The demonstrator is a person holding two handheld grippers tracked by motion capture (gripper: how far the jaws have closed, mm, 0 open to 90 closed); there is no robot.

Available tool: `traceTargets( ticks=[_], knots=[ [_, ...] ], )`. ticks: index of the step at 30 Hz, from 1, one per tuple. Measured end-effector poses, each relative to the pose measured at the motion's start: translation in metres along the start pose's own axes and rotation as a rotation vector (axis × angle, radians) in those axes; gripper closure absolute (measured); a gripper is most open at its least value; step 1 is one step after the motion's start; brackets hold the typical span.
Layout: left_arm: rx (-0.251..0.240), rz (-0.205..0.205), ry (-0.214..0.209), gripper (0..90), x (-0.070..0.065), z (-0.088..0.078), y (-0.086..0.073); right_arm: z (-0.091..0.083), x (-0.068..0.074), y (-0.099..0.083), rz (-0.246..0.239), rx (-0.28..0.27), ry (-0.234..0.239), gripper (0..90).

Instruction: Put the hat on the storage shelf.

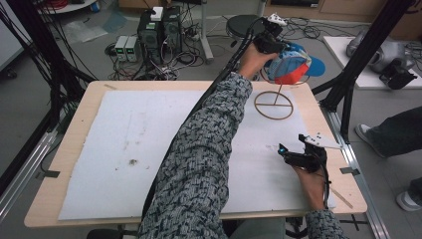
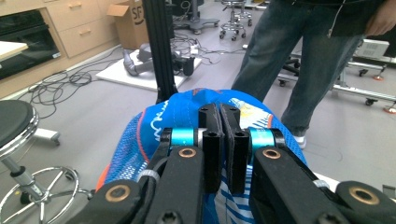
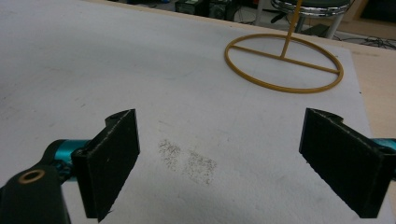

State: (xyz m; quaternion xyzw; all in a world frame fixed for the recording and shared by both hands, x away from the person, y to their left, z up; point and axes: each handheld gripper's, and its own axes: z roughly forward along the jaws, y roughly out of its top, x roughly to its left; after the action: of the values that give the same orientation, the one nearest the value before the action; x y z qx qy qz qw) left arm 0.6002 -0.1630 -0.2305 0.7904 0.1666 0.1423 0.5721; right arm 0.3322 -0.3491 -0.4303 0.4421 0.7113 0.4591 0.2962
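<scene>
Lying across the table (image 1: 74,164): white mat (image 1: 149,149) | standing at its far right: wooden ring-base stand (image 1: 274,104) | sitting atop the stand: blue-and-orange cap (image 1: 291,63) | left gripper (image 2: 222,140): jaws pressed together, pinching the cap's crown | right gripper (image 3: 219,161): jaws wide apart, nothing between, low over mat near right edge.

a white mat (image 1: 149,149) covers the wooden counter (image 1: 74,129). beyond its far edge, computer towers (image 1: 159,30) stand among tangled cables on the floor, near a round black stool (image 1: 241,24). a person in jeans (image 2: 299,60) stands beside a cardboard box (image 2: 128,21).
</scene>
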Motion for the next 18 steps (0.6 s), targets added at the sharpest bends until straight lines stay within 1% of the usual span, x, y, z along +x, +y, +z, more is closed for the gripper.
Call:
traceTargets(
  ticks=[6,9,11,14,16,17,18],
  knots=[
    [0.013,-0.013,-0.025,87.1,0.0011,0.0014,-0.0021,-0.0011,-0.0017,-0.0001,0.007,-0.004,-0.003,11.3],
    [0.009,-0.025,-0.034,86.0,0.0022,0.001,-0.0027,-0.0008,-0.0007,-0.0001,0.003,-0.001,0.0,11.3],
    [0.012,-0.021,-0.04,84.3,0.0023,0.001,-0.0028,-0.0006,-0.0008,-0.0001,0.003,-0.002,-0.001,11.3],
    [0.018,-0.018,-0.033,79.1,0.002,0.0013,-0.003,-0.0005,-0.0009,-0.0001,0.006,-0.003,-0.001,11.3],
    [0.025,-0.004,-0.021,76.3,0.0017,0.0018,-0.0032,-0.0006,-0.001,0.0,0.004,-0.003,-0.003,11.3],
    [0.033,0.001,-0.022,75.8,0.0019,0.0014,-0.0033,-0.0006,-0.0008,-0.0001,0.005,-0.001,-0.002,11.3],
    [0.033,-0.003,-0.022,75.1,0.0019,0.0012,-0.0033,-0.0006,-0.0008,-0.0001,0.004,-0.002,-0.003,11.4]
  ],
)
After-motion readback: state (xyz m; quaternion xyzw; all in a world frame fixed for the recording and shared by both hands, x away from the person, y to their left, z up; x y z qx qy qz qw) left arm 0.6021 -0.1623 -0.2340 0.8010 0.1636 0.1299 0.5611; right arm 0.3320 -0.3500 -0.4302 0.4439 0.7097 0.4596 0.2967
